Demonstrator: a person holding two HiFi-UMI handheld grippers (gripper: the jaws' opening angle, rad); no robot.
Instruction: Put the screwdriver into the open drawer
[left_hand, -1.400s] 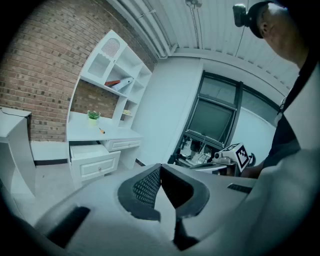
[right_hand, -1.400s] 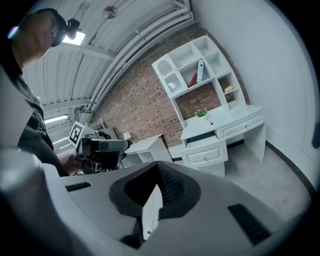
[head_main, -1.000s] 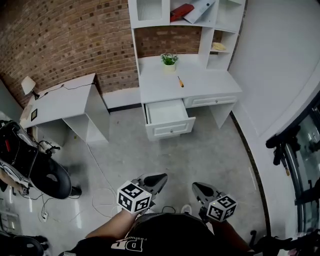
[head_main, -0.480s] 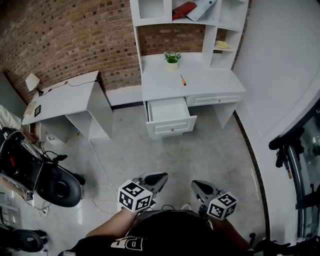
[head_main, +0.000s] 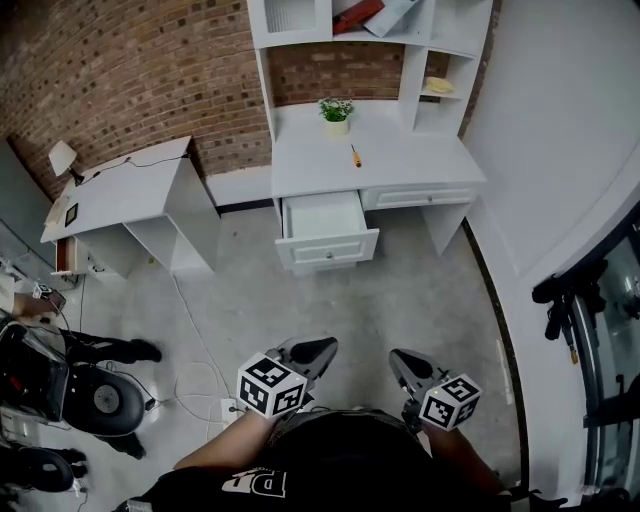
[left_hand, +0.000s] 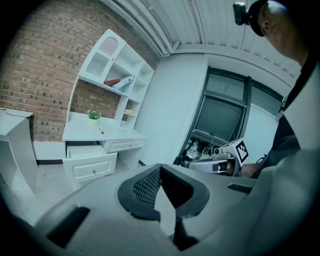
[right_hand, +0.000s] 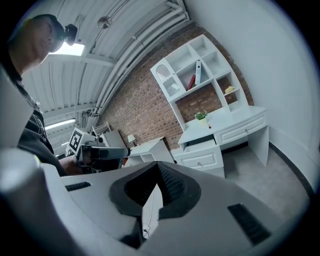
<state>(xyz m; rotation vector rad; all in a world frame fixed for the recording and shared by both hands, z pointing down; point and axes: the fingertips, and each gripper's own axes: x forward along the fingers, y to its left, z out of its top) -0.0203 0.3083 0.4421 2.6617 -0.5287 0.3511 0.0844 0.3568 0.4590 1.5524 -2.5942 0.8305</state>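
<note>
At upper centre of the frame, the screwdriver (head_main: 354, 156) lies on the desk (head_main: 410, 165) above the open drawer (head_main: 328, 250), marginally nearer than before; the left gripper (head_main: 322, 348) and right gripper (head_main: 398, 358) remain fully closed and empty, so the approach continues.

**Head view.** Camera on the person's head, facing forward and steeply down. The white desk with shelved hutch (head_main: 400, 165) lies far off at the top; the left gripper (head_main: 322, 350) and right gripper (head_main: 397, 360) sit close at the bottom edge.

**Left gripper view.** Camera behind that gripper's own jaws, which fill the near foreground. It faces almost level, with the desk distant at left and the right gripper at right.

**Right gripper view.** Same mounting. The desk is distant at right and the left gripper at left.

**Shared.** All three views take in the desk, its pulled-out white drawer (head_main: 328, 245) and the red-brick wall (head_main: 120, 80).
</note>
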